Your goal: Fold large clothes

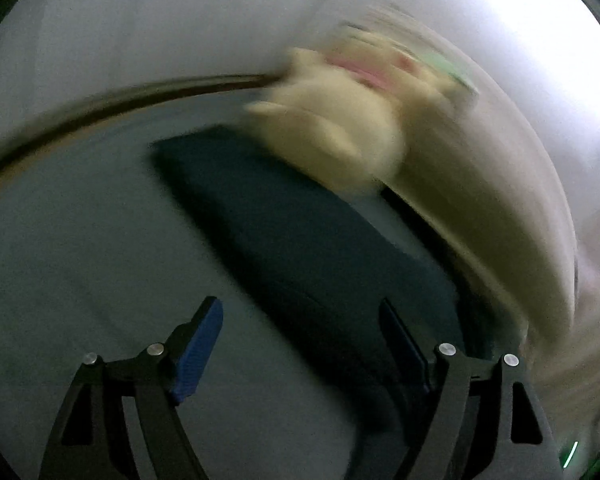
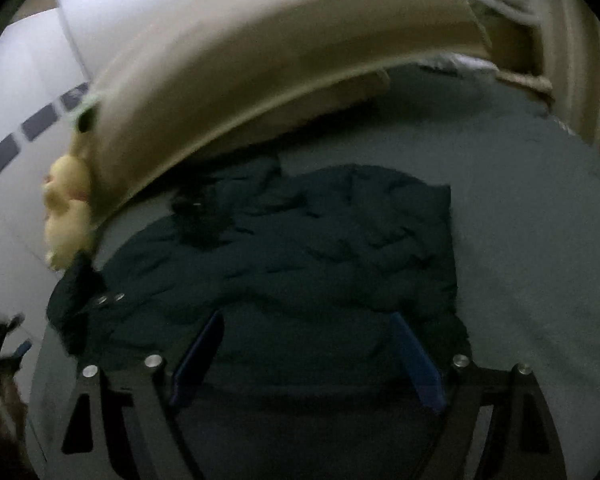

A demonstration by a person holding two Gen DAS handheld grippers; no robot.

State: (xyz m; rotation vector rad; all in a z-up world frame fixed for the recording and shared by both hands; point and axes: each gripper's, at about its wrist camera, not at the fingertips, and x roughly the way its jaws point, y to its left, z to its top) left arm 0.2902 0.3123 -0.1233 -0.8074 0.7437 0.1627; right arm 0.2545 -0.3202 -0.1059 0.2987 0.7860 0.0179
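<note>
A dark padded jacket lay folded on the grey bed, just below the beige headboard. The right gripper hovered over the jacket's near edge, jaws wide, holding nothing. The left gripper, likewise wide and empty, stood near the jacket's end, apparently clear of it in the blurred view.

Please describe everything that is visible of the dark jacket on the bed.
The dark jacket looks padded and quilted, navy or near black, with two metal snaps near its left edge. It lies folded into a compact, wrinkled bundle, flat on the grey bed sheet, below the beige headboard. No claw is holding it; the yellow plush toy sits at its corner.
</note>
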